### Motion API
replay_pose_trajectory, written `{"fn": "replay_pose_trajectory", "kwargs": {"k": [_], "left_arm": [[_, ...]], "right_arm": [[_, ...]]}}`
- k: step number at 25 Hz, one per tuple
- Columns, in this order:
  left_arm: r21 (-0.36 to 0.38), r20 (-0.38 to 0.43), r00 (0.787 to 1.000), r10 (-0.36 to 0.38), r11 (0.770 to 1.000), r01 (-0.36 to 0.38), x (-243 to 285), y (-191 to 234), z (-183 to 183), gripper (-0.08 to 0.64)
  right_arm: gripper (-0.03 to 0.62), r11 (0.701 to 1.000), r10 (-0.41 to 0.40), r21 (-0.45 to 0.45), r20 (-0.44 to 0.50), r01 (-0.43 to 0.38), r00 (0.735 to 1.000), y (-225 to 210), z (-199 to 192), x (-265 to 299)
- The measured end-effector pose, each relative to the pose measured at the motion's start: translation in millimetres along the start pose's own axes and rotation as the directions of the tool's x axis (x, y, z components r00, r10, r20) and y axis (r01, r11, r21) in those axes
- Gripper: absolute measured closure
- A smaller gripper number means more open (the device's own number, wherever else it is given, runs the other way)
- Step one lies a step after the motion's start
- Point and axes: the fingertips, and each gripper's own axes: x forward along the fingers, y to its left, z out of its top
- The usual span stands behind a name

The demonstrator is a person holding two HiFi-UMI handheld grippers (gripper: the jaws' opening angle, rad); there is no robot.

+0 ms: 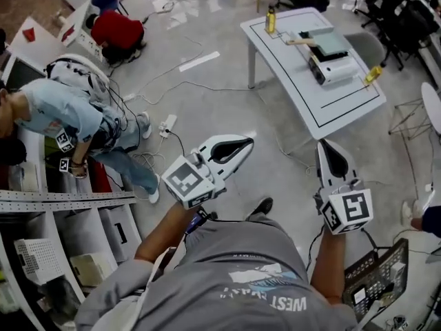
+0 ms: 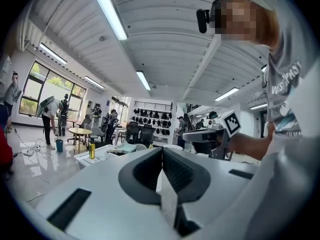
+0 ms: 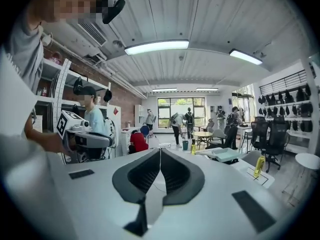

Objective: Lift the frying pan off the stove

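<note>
1. Grey floor (image 1: 220, 95) fills the middle of the head view, with cables trailing across it and a white table (image 1: 286, 81) at upper right
2. On that table the frying pan (image 1: 329, 43), pale green and square, sits on a white stove (image 1: 336, 69); a yellow bottle (image 1: 271, 21) stands near the table's upper-left corner
3. Left tool (image 1: 249, 142), at centre frame, is clenched with nothing between its jaws, well apart from the pan
4. Right tool (image 1: 325, 145), just right of centre, is also clenched and empty, its tip pointing towards the table
5. At the left edge a person in a pale blue shirt (image 1: 58, 112) bends over
</note>
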Motion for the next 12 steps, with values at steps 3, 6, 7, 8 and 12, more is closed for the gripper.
{"fn": "replay_pose_trajectory", "kwargs": {"k": [3, 6, 7, 8, 12], "left_arm": [[-0.002, -0.013, 1.000, 0.022, 1.000, -0.022, 22.5, 3.3, -0.5, 0.561], [-0.001, -0.023, 0.999, 0.042, 0.999, -0.042, 42.4, 7.6, 3.2, 0.561], [0.001, -0.026, 0.999, 0.046, 0.999, -0.046, 49.1, 8.5, 4.7, 0.561], [0.004, -0.028, 0.998, 0.048, 0.999, -0.048, 56.2, 8.9, 6.5, 0.561], [0.019, -0.032, 0.998, 0.049, 0.999, -0.049, 87.4, 9.9, 12.1, 0.561]], "right_arm": [[0.578, 1.000, 0.029, 0.009, 0.000, -0.029, 1.000, -23.6, -1.9, 8.3], [0.578, 0.999, 0.050, 0.009, 0.003, -0.050, 0.999, -43.5, 1.3, 12.8], [0.578, 0.999, 0.054, 0.010, 0.006, -0.054, 0.999, -50.2, 2.8, 13.3], [0.578, 0.998, 0.056, 0.010, 0.009, -0.056, 0.998, -57.3, 4.1, 13.2], [0.578, 0.999, 0.050, 0.015, 0.014, -0.050, 0.999, -87.2, 4.3, 11.2]]}}
